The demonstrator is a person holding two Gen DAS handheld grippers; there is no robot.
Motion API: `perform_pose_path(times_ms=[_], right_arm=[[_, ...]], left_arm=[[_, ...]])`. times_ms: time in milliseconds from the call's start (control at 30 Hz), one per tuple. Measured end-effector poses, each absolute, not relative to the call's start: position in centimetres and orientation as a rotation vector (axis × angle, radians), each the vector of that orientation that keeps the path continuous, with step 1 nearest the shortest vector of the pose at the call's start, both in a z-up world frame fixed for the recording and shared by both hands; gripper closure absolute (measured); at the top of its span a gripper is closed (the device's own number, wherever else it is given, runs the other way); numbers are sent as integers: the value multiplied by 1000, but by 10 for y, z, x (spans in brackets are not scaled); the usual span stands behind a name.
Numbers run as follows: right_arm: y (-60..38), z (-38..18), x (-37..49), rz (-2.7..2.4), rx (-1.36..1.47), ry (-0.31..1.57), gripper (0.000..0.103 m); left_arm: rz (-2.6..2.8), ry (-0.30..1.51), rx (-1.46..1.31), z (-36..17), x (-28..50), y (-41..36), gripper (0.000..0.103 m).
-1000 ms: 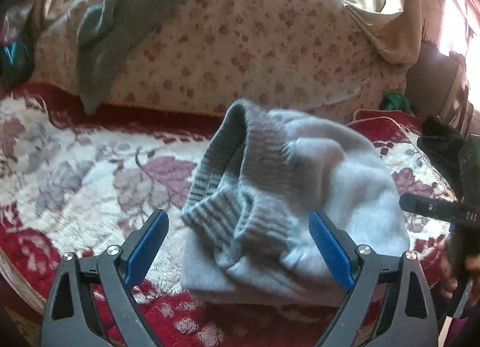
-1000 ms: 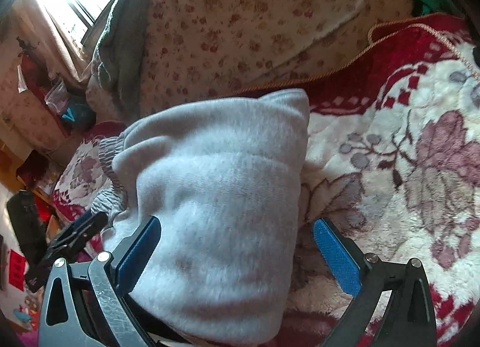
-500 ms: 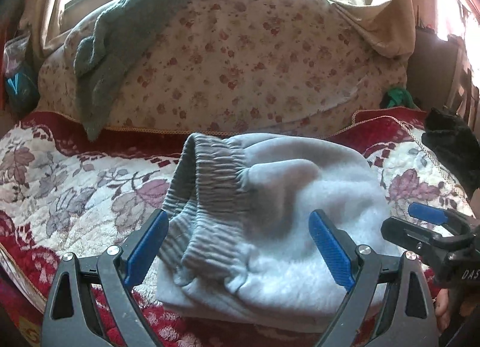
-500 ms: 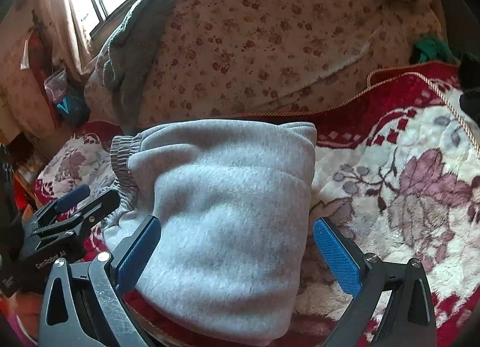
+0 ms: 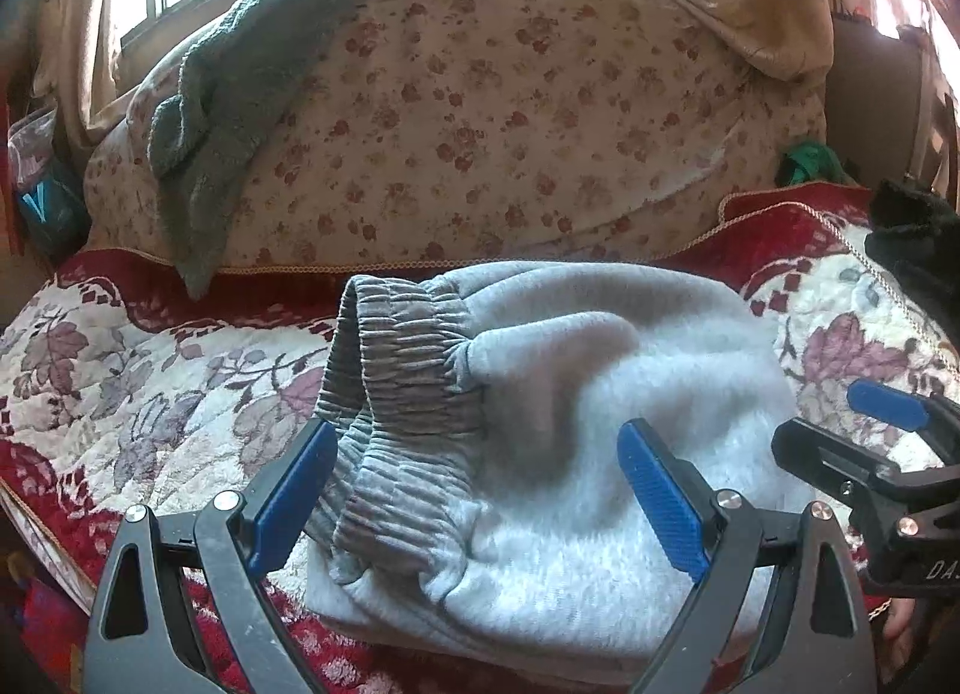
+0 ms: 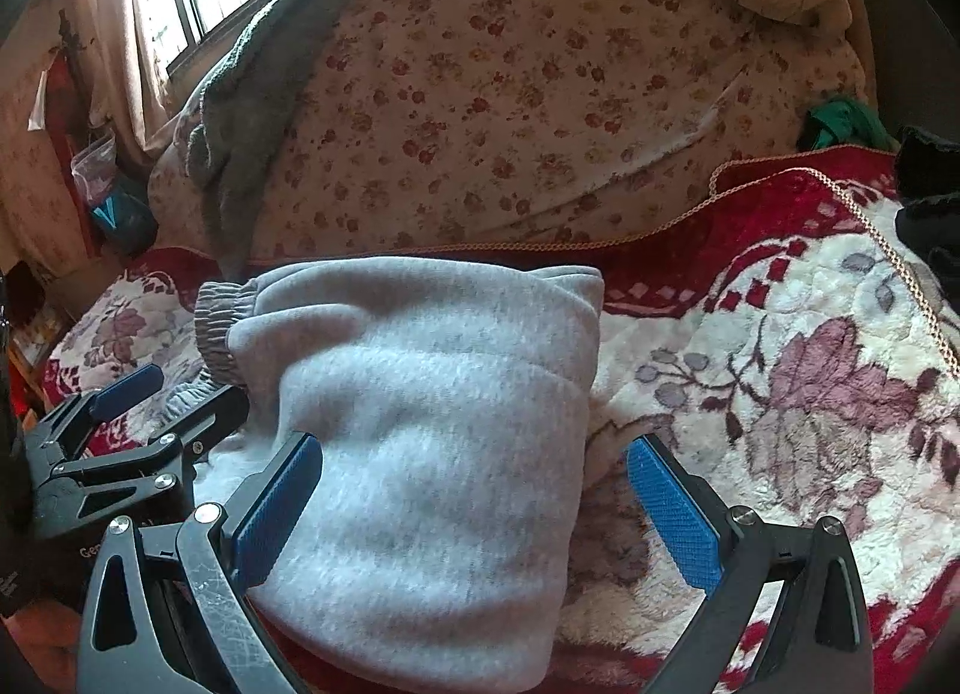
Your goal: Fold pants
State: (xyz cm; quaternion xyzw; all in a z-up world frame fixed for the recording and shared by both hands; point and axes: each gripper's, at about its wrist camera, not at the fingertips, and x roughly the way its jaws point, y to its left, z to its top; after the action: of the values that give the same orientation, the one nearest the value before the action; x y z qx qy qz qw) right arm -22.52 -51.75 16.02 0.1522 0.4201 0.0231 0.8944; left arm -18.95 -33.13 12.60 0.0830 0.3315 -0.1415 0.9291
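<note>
Light grey fleece pants [image 5: 570, 430] lie folded into a thick bundle on a red and white flowered blanket [image 5: 150, 388], their ribbed elastic waistband [image 5: 408, 370] showing at the bundle's left end. My left gripper [image 5: 474, 490] hovers open just above the near part of the bundle, gripping nothing. The same bundle [image 6: 432, 442] fills the middle of the right wrist view. My right gripper [image 6: 474, 502] is open too, its left pad by the bundle's near edge, its right pad over the blanket [image 6: 810, 394]. Each view catches the other gripper at its side edge.
A big floral cushion [image 5: 480, 112] with a grey towel [image 5: 228, 94] draped over it rises behind the pants. A dark garment [image 5: 918, 244] lies at the right edge and a green item [image 5: 810, 163] behind it. A window is at the back left.
Both grippers have drawn back and levelled out, so the bundle sits lower and flatter in view. The right gripper now shows fully at the left view's right edge.
</note>
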Motion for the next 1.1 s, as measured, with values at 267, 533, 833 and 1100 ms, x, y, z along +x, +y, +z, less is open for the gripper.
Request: perform_pose_path(times_ms=[267,533,833,1100], right_arm=[[-522,159,-225,45,333,873,0],[-522,160,-225,45,334,873,0],[-521,157,-224,45,350,877,0],[-520,153,-223,49,353,891,0]], left_arm=[[-293,664,171,127,-190,-332,9],[-315,679,146,127,-187,-331,9],[-323,686,144,123,-185,-332,9],[-333,691,152,121,-184,-334,9]])
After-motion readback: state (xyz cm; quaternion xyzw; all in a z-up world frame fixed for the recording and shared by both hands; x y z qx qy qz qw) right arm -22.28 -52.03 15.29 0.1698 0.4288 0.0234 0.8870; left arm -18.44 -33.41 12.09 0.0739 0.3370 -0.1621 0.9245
